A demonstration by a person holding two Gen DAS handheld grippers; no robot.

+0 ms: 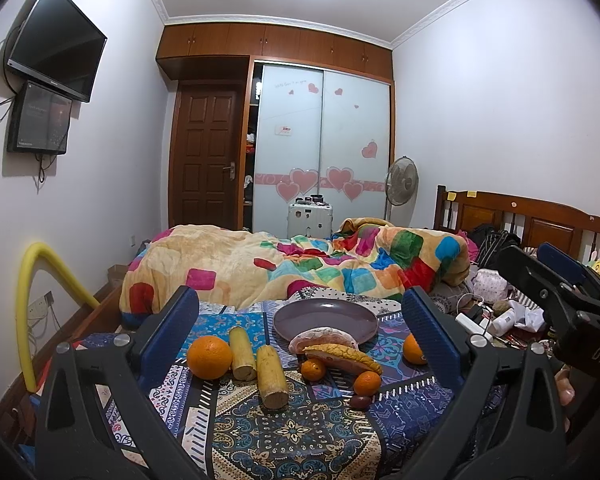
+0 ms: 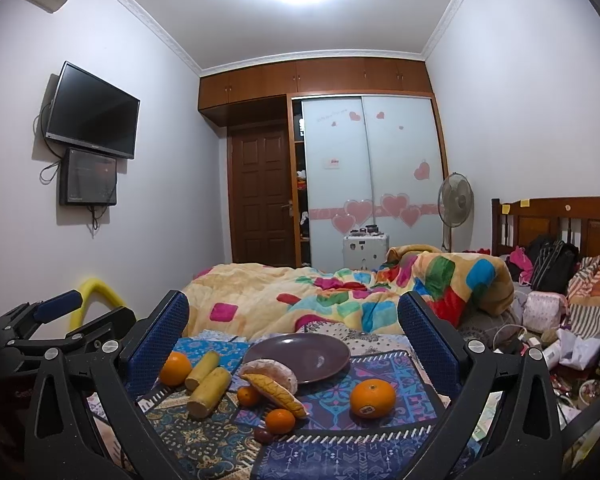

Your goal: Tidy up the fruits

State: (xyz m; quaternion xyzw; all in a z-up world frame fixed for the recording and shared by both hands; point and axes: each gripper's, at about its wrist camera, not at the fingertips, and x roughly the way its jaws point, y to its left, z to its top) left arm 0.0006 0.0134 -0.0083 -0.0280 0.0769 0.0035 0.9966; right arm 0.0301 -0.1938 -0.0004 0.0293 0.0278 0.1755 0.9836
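A purple plate [image 1: 326,316] [image 2: 300,350] lies empty on the patterned cloth [image 1: 300,432]. In front of it lie two bread loaves [image 1: 328,344] [image 2: 272,380], two sugarcane pieces [image 1: 272,376] [image 2: 210,384], a large orange at the left [image 1: 209,357] [image 2: 175,368], another at the right [image 1: 414,349] [image 2: 373,398], two small tangerines [image 1: 367,383] [image 2: 280,421] and a dark date [image 1: 360,401]. My left gripper [image 1: 300,320] is open and empty, back from the fruit. My right gripper [image 2: 294,320] is open and empty too; it shows at the right of the left wrist view [image 1: 556,280].
A rumpled colourful quilt [image 1: 300,264] lies behind the plate. Clutter, chargers and bags [image 2: 548,344] fill the right side by the wooden headboard [image 1: 520,216]. A yellow foam tube [image 1: 32,312] arcs at the left by the wall.
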